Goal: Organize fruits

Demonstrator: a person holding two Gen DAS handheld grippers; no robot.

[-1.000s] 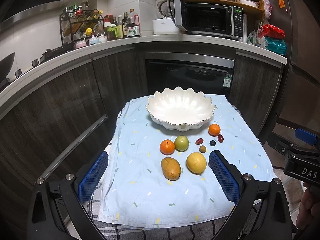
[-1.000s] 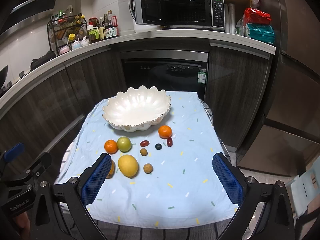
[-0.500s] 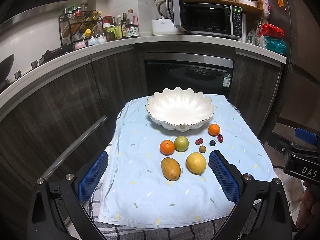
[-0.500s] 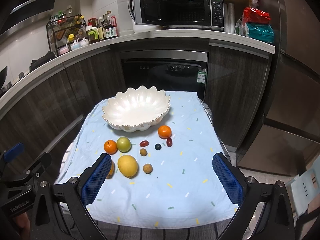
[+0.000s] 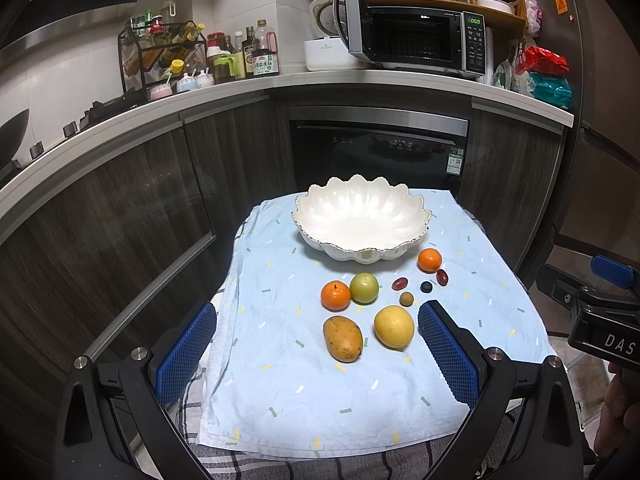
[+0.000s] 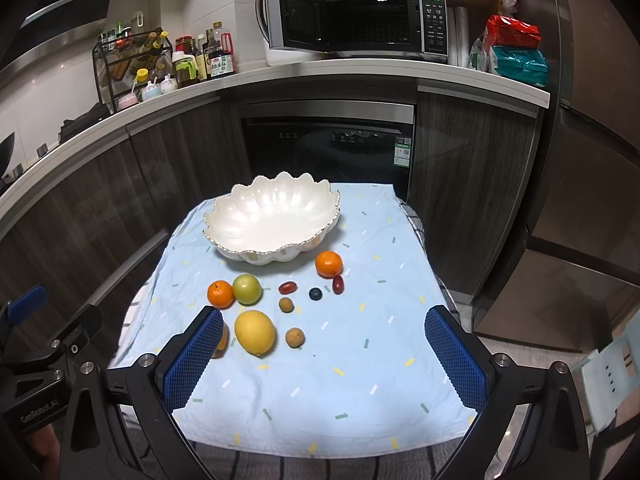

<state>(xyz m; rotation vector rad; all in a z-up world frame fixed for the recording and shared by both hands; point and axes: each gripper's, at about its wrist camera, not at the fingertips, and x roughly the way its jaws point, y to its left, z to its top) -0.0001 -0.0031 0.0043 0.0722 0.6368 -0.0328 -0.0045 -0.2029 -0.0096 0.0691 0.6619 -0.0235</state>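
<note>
An empty white scalloped bowl (image 5: 362,220) (image 6: 272,216) stands at the far end of a light blue cloth (image 5: 280,392). Before it lie a mango (image 5: 343,339), a lemon (image 5: 394,327) (image 6: 255,332), two oranges (image 5: 335,296) (image 5: 429,260), a green apple (image 5: 364,288) (image 6: 247,289), and several small fruits (image 6: 295,337). My left gripper (image 5: 316,354) is open and empty, hovering over the near cloth before the mango. My right gripper (image 6: 324,356) is open and empty, right of the lemon.
Dark cabinets and a built-in oven (image 5: 376,152) stand behind the table. The counter holds bottles (image 5: 262,54), a spice rack (image 5: 160,60) and a microwave (image 6: 356,24) with its door open. A fridge (image 6: 592,120) is at right, a pale chair (image 6: 612,376) at lower right.
Both views have shifted very slightly; the fruits and bowl have not moved, and both grippers stay open.
</note>
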